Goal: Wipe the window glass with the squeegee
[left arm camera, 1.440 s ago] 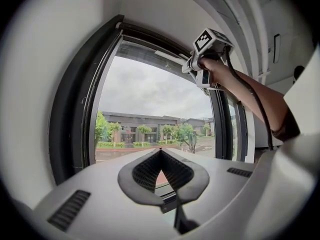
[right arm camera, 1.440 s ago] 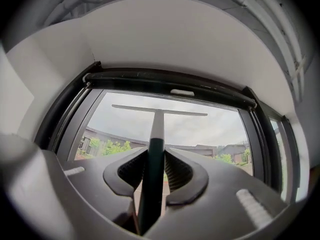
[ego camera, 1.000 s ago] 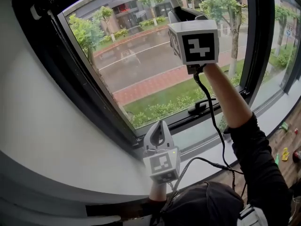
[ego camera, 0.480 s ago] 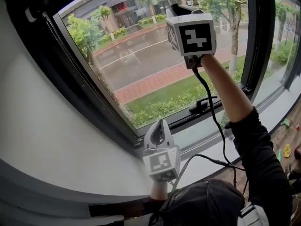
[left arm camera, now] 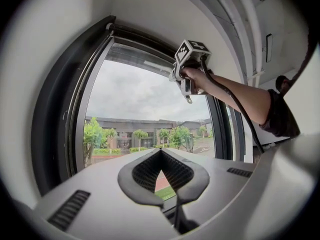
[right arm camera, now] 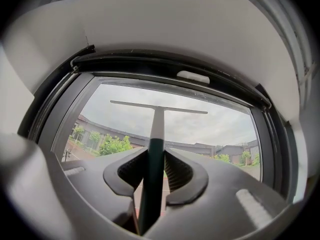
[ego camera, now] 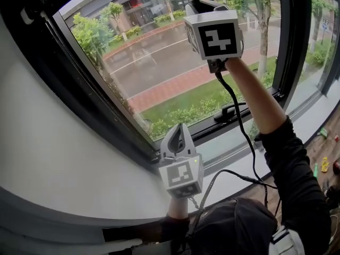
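**Squeegee held high on the window**

Head view: the right gripper point(ego camera: 201, 7) is far up the large dark-framed window glass point(ego camera: 159, 62). The left gripper point(ego camera: 179, 129) sits low, near the sill.
Left gripper view: its jaws are closed and empty.
Right gripper view: the jaws clamp the green-handled, T-shaped squeegee point(right arm camera: 156, 134), with its blade near the top frame. If the blade tilts it could skip and leave streaks.

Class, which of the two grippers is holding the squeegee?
The right gripper, raised high, clamps the squeegee by its handle; the left gripper hangs low, shut and empty.

Open glass point(ego camera: 159, 57) lies bounded by the dark frame point(ego camera: 87, 102) and window handle point(ego camera: 229, 113).
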